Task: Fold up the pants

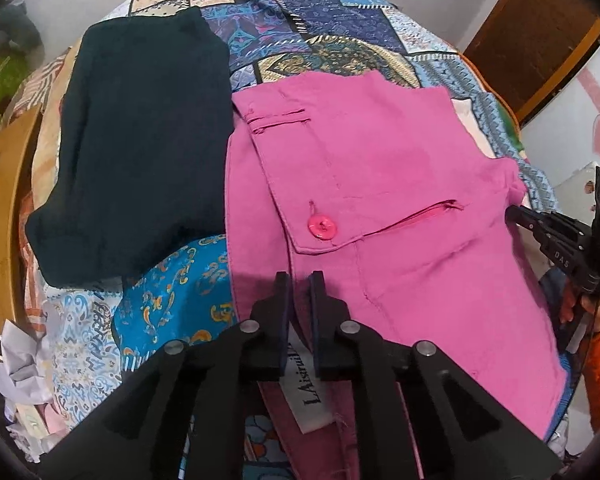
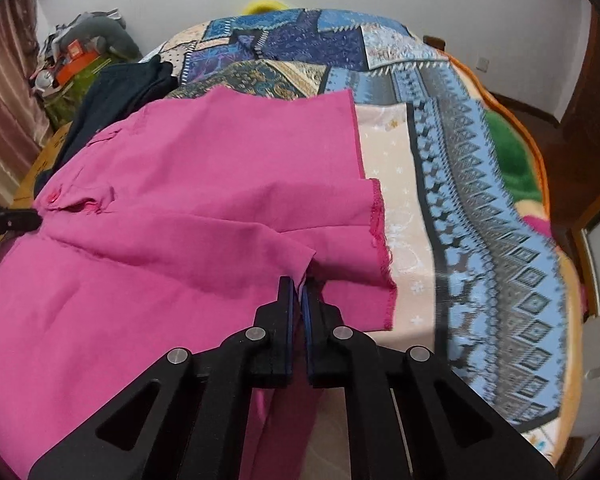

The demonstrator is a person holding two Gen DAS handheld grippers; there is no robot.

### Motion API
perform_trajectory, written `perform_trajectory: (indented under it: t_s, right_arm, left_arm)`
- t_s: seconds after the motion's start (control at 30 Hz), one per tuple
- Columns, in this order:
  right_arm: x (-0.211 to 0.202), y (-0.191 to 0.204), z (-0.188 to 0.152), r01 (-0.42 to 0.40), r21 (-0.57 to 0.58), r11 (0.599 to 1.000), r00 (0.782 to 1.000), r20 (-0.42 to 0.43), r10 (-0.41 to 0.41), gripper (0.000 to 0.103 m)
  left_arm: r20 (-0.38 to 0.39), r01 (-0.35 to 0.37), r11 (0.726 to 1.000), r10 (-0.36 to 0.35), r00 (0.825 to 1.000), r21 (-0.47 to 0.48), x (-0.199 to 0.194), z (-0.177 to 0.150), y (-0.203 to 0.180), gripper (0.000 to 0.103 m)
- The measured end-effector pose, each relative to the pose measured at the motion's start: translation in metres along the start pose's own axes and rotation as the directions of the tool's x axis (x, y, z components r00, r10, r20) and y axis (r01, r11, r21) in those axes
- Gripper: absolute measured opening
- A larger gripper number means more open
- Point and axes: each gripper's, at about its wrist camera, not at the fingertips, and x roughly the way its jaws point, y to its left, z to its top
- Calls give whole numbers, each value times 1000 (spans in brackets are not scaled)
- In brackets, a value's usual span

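Nearest the left wrist camera, the left gripper (image 1: 299,280) is closed on the near edge of the pink pants (image 1: 400,184), pinching the cloth beside a white brand label (image 1: 314,384) that hangs below its fingers. Nearest the right wrist camera, the right gripper (image 2: 299,284) is likewise clamped on a fold of the same pants (image 2: 180,208), close to a frayed hem (image 2: 382,236).

Beyond both grippers the pants lie spread on a patchwork bedspread (image 1: 324,20), already doubled at least once: the right view shows one layer stepped back from another along the hem side. By this evidence the task appears roughly midway. Both near points seem gripped in readiness for a further fold, and the final compact shape is not yet reached.

Farther off, a dark garment (image 1: 140,140) lies just beside the pants, on their left in the left view.

Differences between views: the left view alone shows the pocket flap with its pink button (image 1: 321,227), the zipper opening (image 1: 428,216), the label, and the right gripper seen from the side at the pants' right edge. The right view alone shows the frayed hem, the bare stretch of bedspread (image 2: 480,200) to the right, and clutter (image 2: 76,52) near the wall.
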Motion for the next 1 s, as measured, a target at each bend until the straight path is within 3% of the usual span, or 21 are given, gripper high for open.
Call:
perform_trajectory:
  t_s: [0.1,0.33,0.43,0.63,0.77,0.9,0.93,1.0]
  right_arm:
    - [-17,0,3,2,-4,1000,1000,29,-1,7]
    - [-48,0,11,-4,-5,1000,994,110,4,33]
    - [-52,-3,16,11,11,1000,991,137,-13,43]
    - [-39,-23,22,50,59,997,991,124,-58,45]
    - [-19,-36,24,39,104,994,995,87,-48,45]
    - [-1,-38,23,2,131,991,999,53,-9,45]
    - [5,-39,24,-11,144,990,999,46,5,45]
    - [12,-38,24,-25,154,988,999,36,20,44]
  left_arm:
    - [11,-1,1000,1,1000,15,-7,4,-3,12]
    - [16,13,1000,-13,1000,9,-7,25,-5,34]
    - [-23,35,999,-36,999,-17,3,33,-1,34]
    - [-80,86,992,-93,992,-97,26,39,9,34]
    - [-90,139,980,-152,984,-145,34,41,13,44]
    - [-89,158,976,-173,981,-147,38,43,10,45]
    - [-84,149,980,-161,983,-129,38,43,7,45]
    - [-66,124,987,-131,989,-102,36,43,4,34]
